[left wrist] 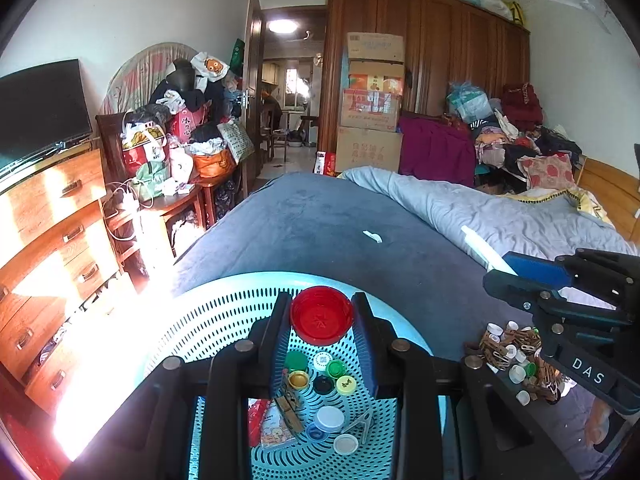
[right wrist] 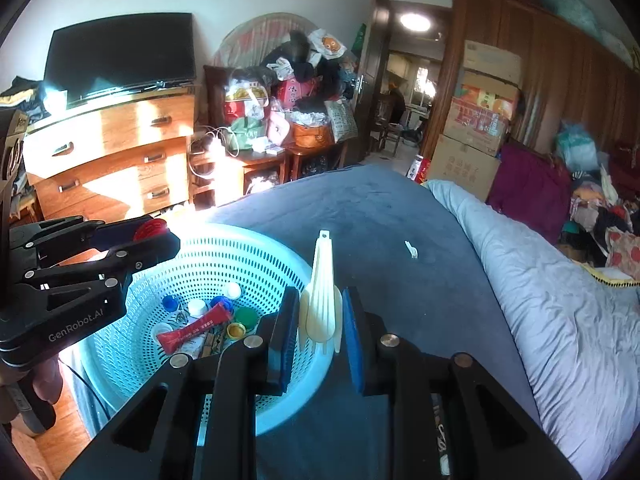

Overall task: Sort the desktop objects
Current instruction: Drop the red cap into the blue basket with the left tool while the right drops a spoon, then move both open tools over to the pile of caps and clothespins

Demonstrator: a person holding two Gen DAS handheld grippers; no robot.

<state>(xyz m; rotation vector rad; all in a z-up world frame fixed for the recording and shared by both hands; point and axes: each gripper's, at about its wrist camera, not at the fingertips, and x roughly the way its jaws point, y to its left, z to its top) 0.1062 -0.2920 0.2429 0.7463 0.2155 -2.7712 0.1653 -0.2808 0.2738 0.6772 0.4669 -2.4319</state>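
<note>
My left gripper point(left wrist: 322, 316) is shut on a red bottle cap point(left wrist: 321, 314) and hovers over the light blue perforated basket point(left wrist: 224, 312); the right wrist view shows the same gripper point(right wrist: 160, 236) with the red cap point(right wrist: 150, 228) at the left. The basket point(right wrist: 224, 256) holds several bottle caps, a wooden clothespin point(left wrist: 290, 408) and a red sachet point(right wrist: 192, 330). My right gripper point(right wrist: 320, 320) is shut on a cream plastic comb-like piece point(right wrist: 322, 300) beside the basket's right rim, and appears at the right of the left wrist view point(left wrist: 496, 270).
A pile of white caps and wooden clothespins point(left wrist: 516, 360) lies on the blue bedcover point(left wrist: 320, 220). A small white scrap point(left wrist: 372, 236) rests farther out. A grey quilt point(right wrist: 560, 300) covers the right side. A wooden dresser point(right wrist: 112, 152) and cluttered tables stand left of the bed.
</note>
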